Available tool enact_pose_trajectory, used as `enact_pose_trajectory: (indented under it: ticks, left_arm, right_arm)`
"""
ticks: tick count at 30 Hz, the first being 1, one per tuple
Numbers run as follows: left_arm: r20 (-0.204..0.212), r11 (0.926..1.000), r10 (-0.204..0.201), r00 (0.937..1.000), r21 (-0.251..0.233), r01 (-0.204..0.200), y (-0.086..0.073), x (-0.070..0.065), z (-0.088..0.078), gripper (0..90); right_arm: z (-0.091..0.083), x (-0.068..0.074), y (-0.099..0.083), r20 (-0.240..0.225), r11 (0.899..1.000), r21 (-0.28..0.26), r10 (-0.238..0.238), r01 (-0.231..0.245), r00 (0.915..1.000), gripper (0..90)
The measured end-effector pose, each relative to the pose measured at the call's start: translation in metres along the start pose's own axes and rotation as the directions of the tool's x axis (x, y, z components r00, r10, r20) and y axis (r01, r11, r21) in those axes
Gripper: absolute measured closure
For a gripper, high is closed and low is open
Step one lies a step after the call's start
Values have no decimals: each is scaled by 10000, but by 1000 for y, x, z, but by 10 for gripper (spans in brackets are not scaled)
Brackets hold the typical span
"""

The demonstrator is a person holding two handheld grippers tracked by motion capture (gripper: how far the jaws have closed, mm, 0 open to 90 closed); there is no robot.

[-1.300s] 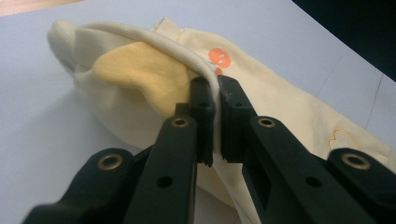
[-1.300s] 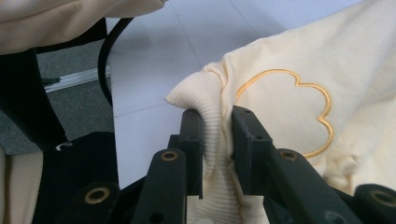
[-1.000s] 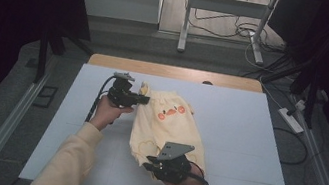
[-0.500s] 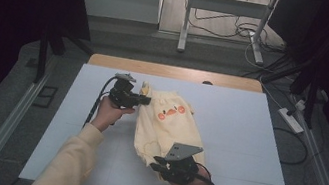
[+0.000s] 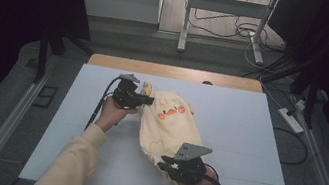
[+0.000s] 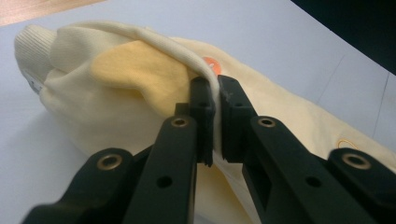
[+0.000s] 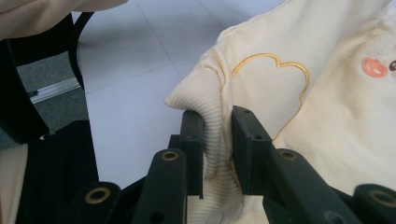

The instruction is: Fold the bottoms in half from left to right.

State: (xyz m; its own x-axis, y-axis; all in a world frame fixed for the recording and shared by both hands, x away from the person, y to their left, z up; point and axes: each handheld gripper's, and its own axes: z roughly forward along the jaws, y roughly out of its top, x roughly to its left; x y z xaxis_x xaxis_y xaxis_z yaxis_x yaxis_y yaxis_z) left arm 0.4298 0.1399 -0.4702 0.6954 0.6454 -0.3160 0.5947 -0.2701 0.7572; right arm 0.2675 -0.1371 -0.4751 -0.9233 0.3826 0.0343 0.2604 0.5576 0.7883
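A pale yellow child's sweatshirt (image 5: 167, 126) with a duck face lies crumpled at the middle of the white table (image 5: 256, 138), not yet spread flat or folded. The left gripper (image 6: 215, 116) is clamped on a thin fabric fold at its far left end, while the right gripper (image 7: 217, 140) pinches the ribbed hem (image 7: 205, 112) at the near end; the garment stretches between them, so smoothing and folding remain.

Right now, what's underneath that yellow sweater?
The yellow sweater lies on the white table. Whatever is beneath its bunched middle is covered. Both grippers pinch its edges.
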Motion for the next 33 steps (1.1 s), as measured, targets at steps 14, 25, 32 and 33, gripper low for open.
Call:
enact_pose_trajectory:
  ticks: [14, 25, 32, 33]
  left_arm:
    - [44, 9998, 16, 10000, 189, -17, 6, -4, 12, 843]
    - [54, 9995, 71, 10000, 294, -72, 7, -7, 19, 842]
    - [60, 9992, 98, 9999, 393, -101, 8, -9, 24, 842]
    - [56, 9992, 84, 9999, 403, -87, 9, -10, 25, 842]
  right_arm:
    - [-12, -8, -9, 161, 9996, -62, 285, -284, 9995, 759]
    - [-20, -12, -16, 308, 9989, -63, 475, -473, 9984, 765]
    - [-23, -13, -18, 314, 9984, -51, 563, -561, 9979, 767]
    - [-23, -13, -19, 309, 9984, -39, 558, -557, 9980, 767]
